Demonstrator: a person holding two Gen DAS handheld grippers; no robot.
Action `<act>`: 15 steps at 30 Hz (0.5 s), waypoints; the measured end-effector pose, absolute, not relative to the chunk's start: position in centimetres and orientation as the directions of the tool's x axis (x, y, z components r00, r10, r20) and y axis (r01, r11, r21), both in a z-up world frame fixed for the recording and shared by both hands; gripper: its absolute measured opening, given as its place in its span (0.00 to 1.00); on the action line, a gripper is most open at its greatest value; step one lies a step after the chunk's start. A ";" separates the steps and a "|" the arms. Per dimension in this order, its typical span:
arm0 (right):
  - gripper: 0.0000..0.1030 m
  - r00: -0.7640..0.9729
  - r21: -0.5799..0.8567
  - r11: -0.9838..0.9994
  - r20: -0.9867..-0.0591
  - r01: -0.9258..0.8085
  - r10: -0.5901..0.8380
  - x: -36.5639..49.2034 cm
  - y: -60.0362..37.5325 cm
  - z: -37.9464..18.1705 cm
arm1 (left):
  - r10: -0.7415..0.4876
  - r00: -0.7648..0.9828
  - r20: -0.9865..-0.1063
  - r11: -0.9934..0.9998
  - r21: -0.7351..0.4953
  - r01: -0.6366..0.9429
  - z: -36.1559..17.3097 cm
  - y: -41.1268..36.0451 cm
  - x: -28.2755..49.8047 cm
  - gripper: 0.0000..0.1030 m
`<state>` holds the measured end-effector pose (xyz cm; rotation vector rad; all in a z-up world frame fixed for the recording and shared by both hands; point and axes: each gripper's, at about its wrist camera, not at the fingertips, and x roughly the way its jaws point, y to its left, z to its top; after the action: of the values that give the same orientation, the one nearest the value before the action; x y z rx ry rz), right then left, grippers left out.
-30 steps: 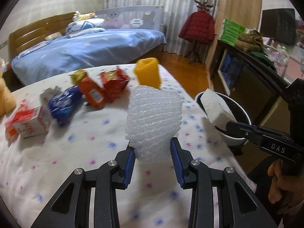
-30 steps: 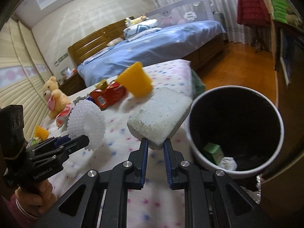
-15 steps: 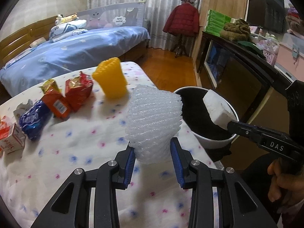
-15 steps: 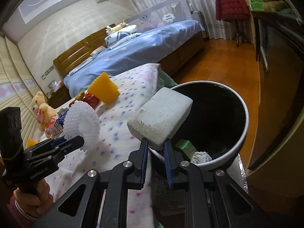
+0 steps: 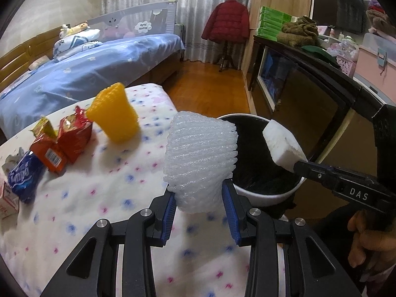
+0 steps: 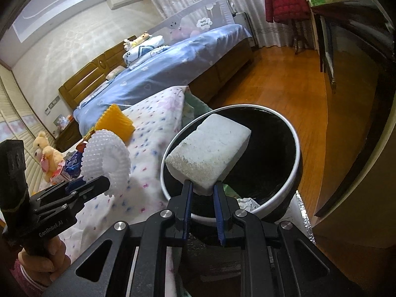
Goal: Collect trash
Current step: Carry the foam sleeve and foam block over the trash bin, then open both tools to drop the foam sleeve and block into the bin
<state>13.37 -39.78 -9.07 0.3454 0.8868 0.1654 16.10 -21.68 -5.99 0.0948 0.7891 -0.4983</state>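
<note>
Partway done: the bin already has some scraps inside. Right gripper holds a foam block over it, left gripper clamps a foam net just beside the rim. The wrappers and yellow net on the table, well away from the bin, are left.

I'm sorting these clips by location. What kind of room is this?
A bedroom, most likely: a wooden-framed bed with blue bedding, a red padded jacket on a coat stand and a beige teddy bear.

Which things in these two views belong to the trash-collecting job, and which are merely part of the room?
Belonging to the job:
white foam net, held by the left gripper
white foam block, held by the right gripper
bin
yellow foam net
red snack packets
blue wrapper

Merely in the room:
bed
red jacket
teddy bear
</note>
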 end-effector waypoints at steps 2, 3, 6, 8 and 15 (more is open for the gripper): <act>0.16 0.625 0.359 0.933 -0.730 0.007 0.276 13.5 -40.0 -9.0 | -0.398 0.591 -0.701 0.877 -0.102 0.470 -6.1 -22.2 16.5 0.35; 0.16 0.625 0.359 0.933 -0.731 0.010 0.274 13.6 -40.1 -9.0 | -0.400 0.589 -0.702 0.875 -0.103 0.472 -6.1 -22.5 16.6 0.35; 0.16 0.621 0.353 0.935 -0.737 0.021 0.264 13.9 -40.5 -9.2 | -0.407 0.579 -0.706 0.869 -0.103 0.484 -6.2 -23.3 17.1 0.35; 0.16 0.619 0.351 0.936 -0.741 0.025 0.262 14.0 -40.7 -9.3 | -0.410 0.575 -0.708 0.864 -0.100 0.493 -6.2 -24.0 17.4 0.35; 0.16 0.608 0.353 0.934 -0.752 0.044 0.256 14.9 -41.4 -9.6 | -0.418 0.556 -0.719 0.857 -0.109 0.503 -6.5 -25.7 19.0 0.36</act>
<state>14.89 -41.40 -9.64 0.3557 0.9139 0.1257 19.01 -25.69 -6.48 0.1132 0.8168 -0.5452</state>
